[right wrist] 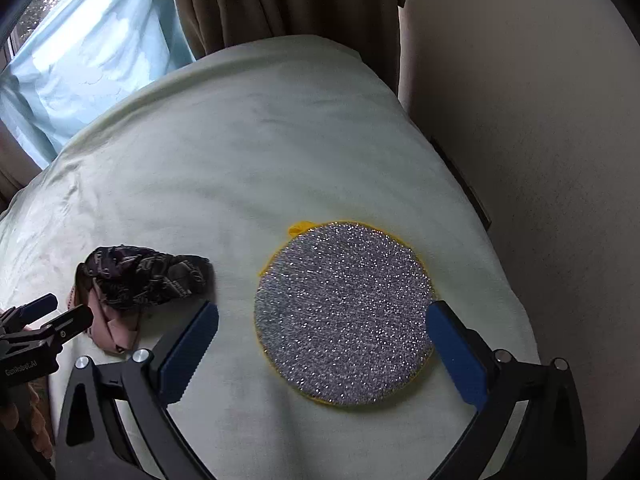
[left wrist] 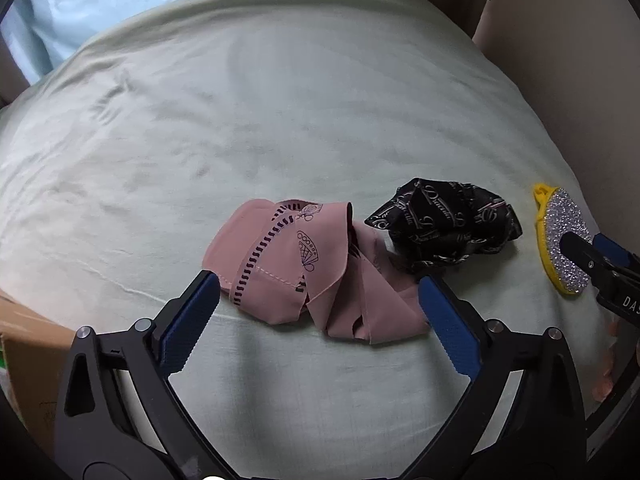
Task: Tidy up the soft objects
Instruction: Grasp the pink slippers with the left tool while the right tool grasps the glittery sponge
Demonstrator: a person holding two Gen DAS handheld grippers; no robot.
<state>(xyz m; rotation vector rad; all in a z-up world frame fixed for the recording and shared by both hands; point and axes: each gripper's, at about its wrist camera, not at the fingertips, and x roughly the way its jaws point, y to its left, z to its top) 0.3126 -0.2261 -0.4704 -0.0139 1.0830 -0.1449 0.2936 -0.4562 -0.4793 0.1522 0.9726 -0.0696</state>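
Left tongs [left wrist: 320,300] spread wide, gripping nothing, straddling crumpled pink scarf [left wrist: 308,268] on bed [left wrist: 280,120]; black patterned scarf [left wrist: 444,228] touching it just beyond the right blade. Right tongs [right wrist: 324,334] likewise released, framing round glittery pad [right wrist: 344,312]. Best lowered squarely, closing on bunched folds, not bedsheet; likely slippery, so gather thickly.

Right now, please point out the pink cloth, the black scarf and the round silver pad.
pink cloth [left wrist: 280,256]: left wrist view, printed top fold.
black scarf [left wrist: 444,224]: left wrist view, crumpled middle.
round silver pad [right wrist: 344,312]: right wrist view, glittery centre.
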